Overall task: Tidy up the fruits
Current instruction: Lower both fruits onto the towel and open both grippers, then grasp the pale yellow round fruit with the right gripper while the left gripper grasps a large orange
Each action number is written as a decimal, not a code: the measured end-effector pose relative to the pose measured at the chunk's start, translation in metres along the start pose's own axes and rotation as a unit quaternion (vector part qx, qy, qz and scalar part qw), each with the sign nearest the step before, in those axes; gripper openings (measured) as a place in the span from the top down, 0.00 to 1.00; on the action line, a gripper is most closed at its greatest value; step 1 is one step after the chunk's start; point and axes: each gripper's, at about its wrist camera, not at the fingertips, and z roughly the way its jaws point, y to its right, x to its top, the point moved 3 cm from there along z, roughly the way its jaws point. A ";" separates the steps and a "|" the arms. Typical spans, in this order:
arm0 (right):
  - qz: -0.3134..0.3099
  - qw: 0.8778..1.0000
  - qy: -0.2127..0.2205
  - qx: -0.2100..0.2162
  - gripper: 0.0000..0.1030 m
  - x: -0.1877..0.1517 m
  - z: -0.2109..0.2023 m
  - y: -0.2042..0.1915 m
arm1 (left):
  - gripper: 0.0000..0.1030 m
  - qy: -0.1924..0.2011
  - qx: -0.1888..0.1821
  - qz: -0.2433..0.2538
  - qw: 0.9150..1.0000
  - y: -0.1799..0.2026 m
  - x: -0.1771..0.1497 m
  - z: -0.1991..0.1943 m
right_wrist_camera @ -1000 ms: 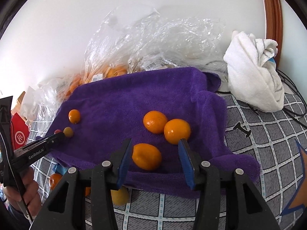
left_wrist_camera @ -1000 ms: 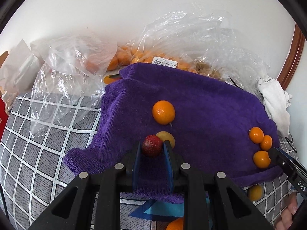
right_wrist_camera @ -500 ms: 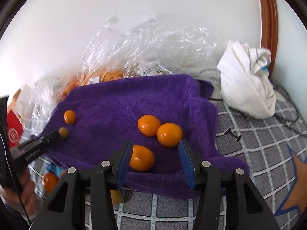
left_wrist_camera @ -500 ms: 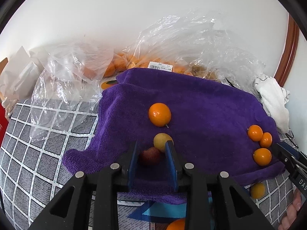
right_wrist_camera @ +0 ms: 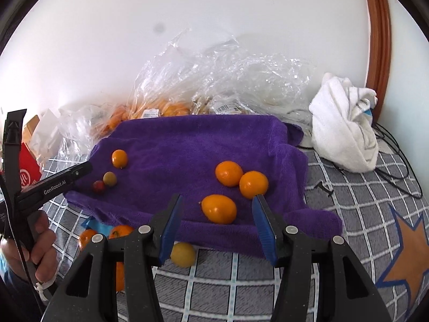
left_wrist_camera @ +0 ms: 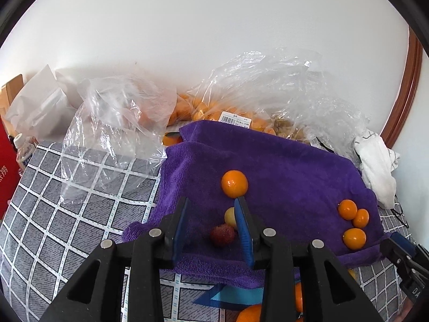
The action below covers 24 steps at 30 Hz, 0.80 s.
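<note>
Left gripper (left_wrist_camera: 211, 230) released red lychee (left_wrist_camera: 222, 235), jaws since spread apart; fruit now lies loose on purple towel (left_wrist_camera: 281, 166), lower centre of frame, touching yellow kumquat (left_wrist_camera: 231, 217). Right gripper (right_wrist_camera: 217, 225) fingers apart, empty, oval orange kumquat (right_wrist_camera: 219, 208) between them. Risk: lychee near towel's front edge; nudge from withdrawing finger could roll it off.

Fuzzy purple cloth towel (left_wrist_camera: 281, 166); crinkled glossy plastic bags (left_wrist_camera: 268, 86).
</note>
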 end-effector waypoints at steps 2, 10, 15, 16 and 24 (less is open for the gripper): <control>-0.006 1.000 -0.003 -0.003 0.56 -0.004 -0.005 -0.002 | 0.68 0.003 0.014 0.008 1.000 0.000 0.000 -0.009; -0.022 0.999 -0.039 0.027 0.56 -0.040 -0.004 -0.021 | 0.67 -0.020 0.014 0.004 1.000 -0.027 -0.028 -0.036; -0.039 0.997 -0.057 0.033 0.58 -0.053 0.015 -0.033 | 0.67 -0.026 0.022 0.004 0.999 -0.048 -0.056 -0.045; -0.040 0.997 -0.062 0.028 0.58 -0.054 0.020 -0.034 | 0.67 -0.034 0.016 0.004 0.999 -0.051 -0.061 -0.044; -0.040 0.995 -0.082 0.028 0.70 -0.048 0.041 -0.040 | 0.67 -0.060 -0.003 -0.017 0.998 -0.064 -0.081 -0.033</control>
